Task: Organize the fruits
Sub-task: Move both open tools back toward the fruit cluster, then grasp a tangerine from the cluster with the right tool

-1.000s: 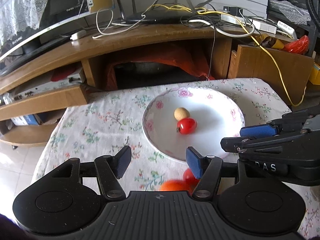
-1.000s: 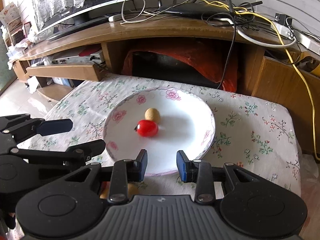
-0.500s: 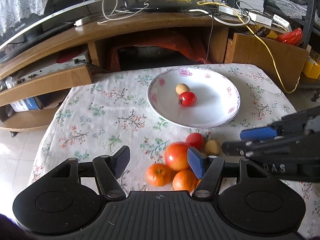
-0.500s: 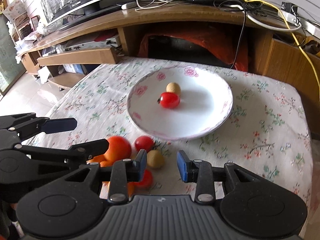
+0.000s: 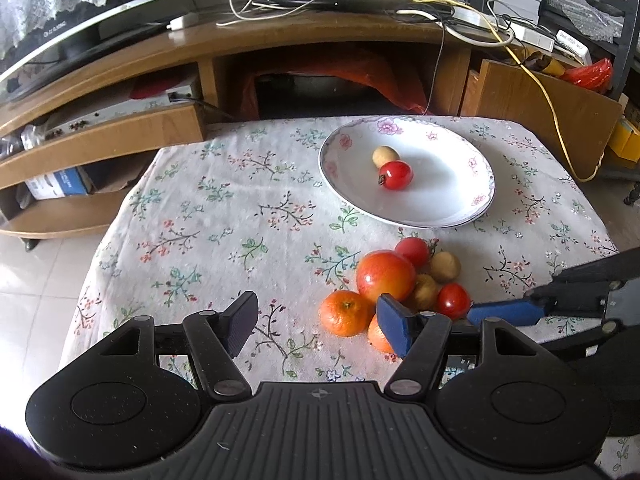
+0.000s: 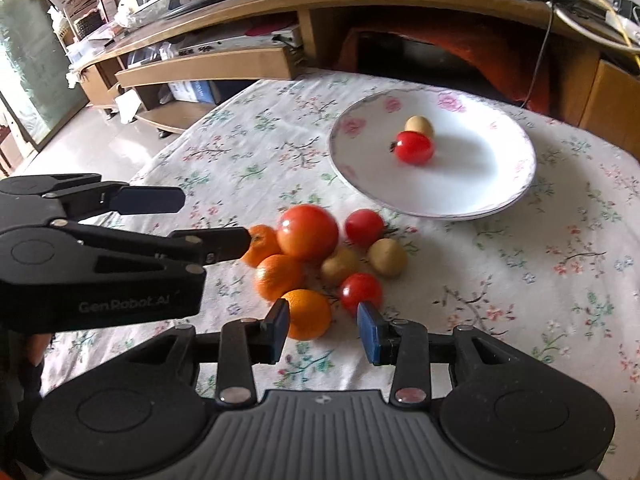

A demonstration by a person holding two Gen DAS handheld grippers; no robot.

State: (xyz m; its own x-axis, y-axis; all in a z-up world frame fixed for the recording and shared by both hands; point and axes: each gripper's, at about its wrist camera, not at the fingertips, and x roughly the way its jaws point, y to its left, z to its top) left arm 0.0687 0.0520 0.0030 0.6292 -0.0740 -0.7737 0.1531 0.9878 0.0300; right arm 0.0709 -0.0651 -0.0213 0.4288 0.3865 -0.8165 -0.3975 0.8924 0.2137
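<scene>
A white flowered plate (image 5: pixel 486 184) holds a cherry tomato (image 5: pixel 396 175) and a small tan fruit (image 5: pixel 385 156). In front of it on the cloth lies a pile: a large red-orange fruit (image 5: pixel 385 276), mandarins (image 5: pixel 345 313), cherry tomatoes (image 5: pixel 453 300) and tan fruits (image 5: pixel 445 267). My left gripper (image 5: pixel 318 322) hovers left of the pile with its jaws opening and nothing between them. My right gripper (image 6: pixel 325 328) hangs over the pile's near side, its jaws also opening. A mandarin (image 6: pixel 308 314) shows just beyond its fingertips, and neither pad presses on it.
The floral tablecloth (image 5: pixel 224 216) covers a small table with floor to its left. A wooden TV stand (image 5: pixel 160 52) with a screen, loose cables and a yellow wire (image 5: pixel 536 80) runs behind it. An orange bag sits in the stand's opening.
Both grippers have drawn back from the plate, so the fruit pile has come into view in front of it. Both pairs of jaws stand a little wider.
</scene>
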